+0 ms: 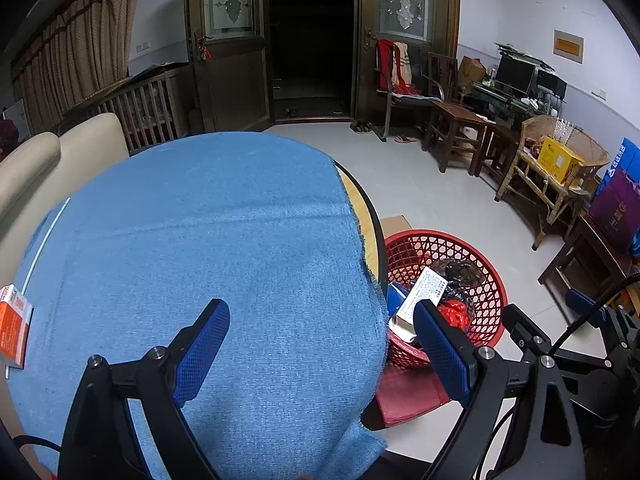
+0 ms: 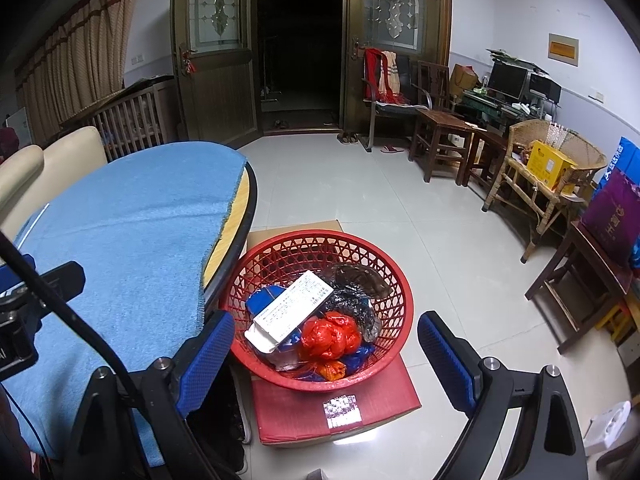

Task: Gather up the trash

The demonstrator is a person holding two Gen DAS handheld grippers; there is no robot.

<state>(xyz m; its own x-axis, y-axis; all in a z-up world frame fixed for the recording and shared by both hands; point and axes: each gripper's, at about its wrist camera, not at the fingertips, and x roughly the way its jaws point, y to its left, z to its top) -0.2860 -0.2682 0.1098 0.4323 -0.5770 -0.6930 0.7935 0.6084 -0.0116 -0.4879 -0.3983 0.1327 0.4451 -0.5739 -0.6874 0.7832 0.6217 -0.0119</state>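
Both grippers, left (image 1: 320,344) and right (image 2: 326,354), spread and empty between pickups; next, the left must reach the orange box (image 1: 14,326) for the basket (image 2: 256,264).

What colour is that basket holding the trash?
Red, with an open lattice weave. The basket shows best in the right wrist view.

My right claw (image 2: 326,350) hangs with its jaws wide apart and nothing between them, above a red basket (image 2: 394,292). The basket sits on a red box (image 2: 384,400) on the floor, just beside the table's right edge. In it lie a white carton (image 2: 294,308), a red bag (image 2: 330,336), a dark bag (image 2: 360,280) and blue scraps. A blue cloth (image 2: 120,248) covers the table (image 2: 238,216).
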